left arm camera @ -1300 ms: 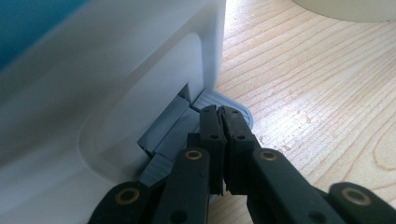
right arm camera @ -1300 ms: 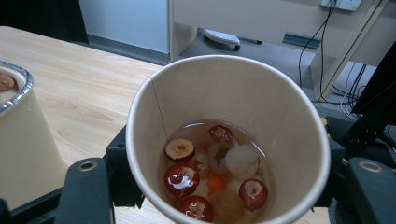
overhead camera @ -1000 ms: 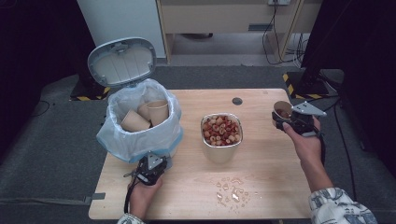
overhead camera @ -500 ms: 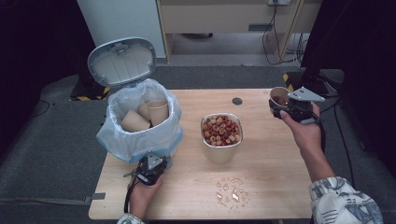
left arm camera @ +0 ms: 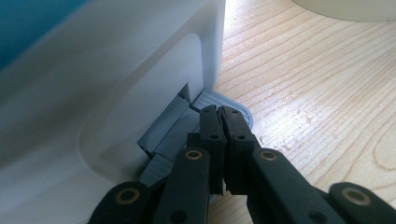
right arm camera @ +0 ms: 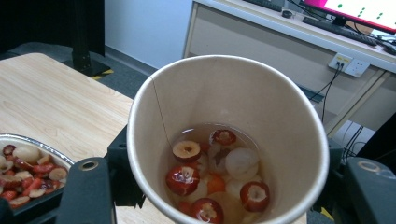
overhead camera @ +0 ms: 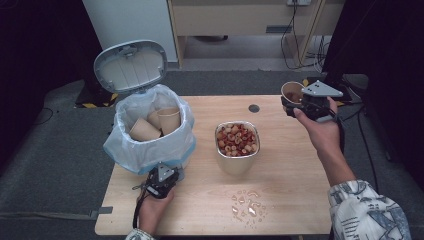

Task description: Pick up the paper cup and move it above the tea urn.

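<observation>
High view, right gripper: my right gripper [overhead camera: 296, 105] pinches the paper cup [overhead camera: 291, 91] and holds it lifted over the far right corner of the table [overhead camera: 295, 195], well apart from the metal container [overhead camera: 237, 148].
High view, left gripper: my left gripper [overhead camera: 161, 181] sits at the foot of the trash bin [overhead camera: 150, 132], whose lid [overhead camera: 131, 65] stands open; used cups [overhead camera: 155, 125] lie in the liner.
High view, hazard: a small puddle [overhead camera: 246, 206] lies on the wood near me; I judge any tilt in transit would add to it.
Left gripper view, grip: my jaws are pressed together, tips resting on the grey pedal [left arm camera: 219, 103] at the bin's base. I should keep that pressure steady so the lid does not drop.
Right gripper view, cup: upright, tan, thin-walled, my jaws clamping its sides. It holds clear liquid with red dates [right arm camera: 184, 179] and pale fruit pieces at the bottom.
Right gripper view, advice: I judge the contents go into the metal container [right arm camera: 32, 175], already holding similar fruit. Carry level, pour low and slowly, and squeeze no harder, since the wall could buckle.
</observation>
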{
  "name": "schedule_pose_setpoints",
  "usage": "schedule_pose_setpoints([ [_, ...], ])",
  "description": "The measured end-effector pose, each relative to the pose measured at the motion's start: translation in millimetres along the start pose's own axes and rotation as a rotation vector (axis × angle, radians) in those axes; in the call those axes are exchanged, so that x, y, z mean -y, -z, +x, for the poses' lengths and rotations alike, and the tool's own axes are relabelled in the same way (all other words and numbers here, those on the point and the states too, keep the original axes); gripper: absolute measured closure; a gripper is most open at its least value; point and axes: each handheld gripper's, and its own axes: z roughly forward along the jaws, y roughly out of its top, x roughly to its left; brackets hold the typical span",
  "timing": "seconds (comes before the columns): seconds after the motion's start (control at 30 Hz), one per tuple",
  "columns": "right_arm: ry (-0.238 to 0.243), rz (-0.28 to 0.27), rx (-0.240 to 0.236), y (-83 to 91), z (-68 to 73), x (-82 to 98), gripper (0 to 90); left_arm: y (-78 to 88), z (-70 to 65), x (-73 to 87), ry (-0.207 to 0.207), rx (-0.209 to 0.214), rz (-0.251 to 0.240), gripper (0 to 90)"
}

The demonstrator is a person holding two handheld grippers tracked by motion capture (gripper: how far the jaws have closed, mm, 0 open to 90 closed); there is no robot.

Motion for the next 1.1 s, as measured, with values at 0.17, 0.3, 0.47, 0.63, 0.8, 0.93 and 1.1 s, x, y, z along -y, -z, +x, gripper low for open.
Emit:
schedule_pose_setpoints([
  [0.17,0.015,-0.004,-0.01,-1.9,3.1,-5.2,33.1,0.0,-0.1,0.0,0.0,-0.001,0.0,87.0],
  [0.3,0.021,-0.006,-0.01,-3.3,4.7,-9.6,33.1,-0.2,-0.4,0.0,0.002,-0.001,-0.002,87.0],
  [0.47,0.027,-0.013,-0.012,-4.6,5.9,-16.4,33.1,-0.2,-0.4,0.0,0.002,-0.001,-0.003,87.0],
  [0.63,0.039,-0.015,-0.015,-4.9,7.1,-18.9,33.1,-0.2,-0.5,0.0,0.002,-0.001,-0.002,87.0],
  [0.8,0.037,-0.017,-0.019,-5.6,8.1,-19.3,33.1,-0.2,-0.6,0.0,0.001,-0.002,-0.002,87.0],
  [0.93,0.033,-0.016,-0.018,-5.5,6.6,-18.6,33.1,-0.3,-0.5,0.0,0.001,-0.002,-0.002,87.0],
  [1.1,0.028,-0.019,-0.019,-6.0,8.0,-22.1,33.1,-0.3,-0.8,-0.1,0.002,-0.002,-0.003,87.1],
])
